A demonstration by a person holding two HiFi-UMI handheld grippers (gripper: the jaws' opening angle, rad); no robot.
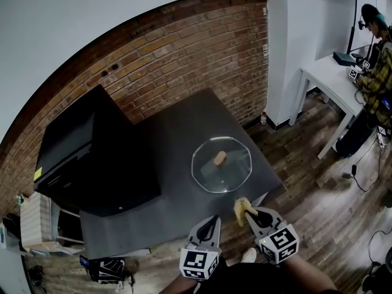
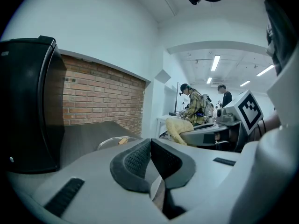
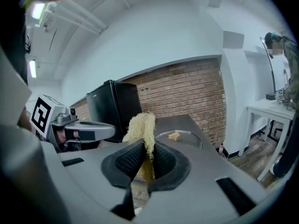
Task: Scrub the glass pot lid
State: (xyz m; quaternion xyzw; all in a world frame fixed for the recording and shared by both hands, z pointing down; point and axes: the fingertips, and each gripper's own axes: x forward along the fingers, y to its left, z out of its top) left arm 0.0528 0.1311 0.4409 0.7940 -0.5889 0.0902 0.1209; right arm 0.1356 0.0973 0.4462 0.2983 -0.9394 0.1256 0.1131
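The round glass pot lid (image 1: 221,164) with a tan knob (image 1: 219,158) lies flat on the dark grey table (image 1: 165,182), near its front right corner. It also appears ahead as the lid (image 3: 178,137) in the right gripper view and the lid (image 2: 114,143) in the left gripper view. My right gripper (image 1: 250,214) is shut on a yellowish fibrous scrubber (image 3: 140,129), held at the table's near edge, just short of the lid. My left gripper (image 1: 211,225) is shut and empty, beside the right one, below the table edge.
A black box-like appliance (image 1: 86,155) fills the table's left side against the brick wall (image 1: 184,48). A white desk (image 1: 334,81) with a person (image 1: 375,72) at it stands at the far right. Wood floor (image 1: 318,195) lies right of the table.
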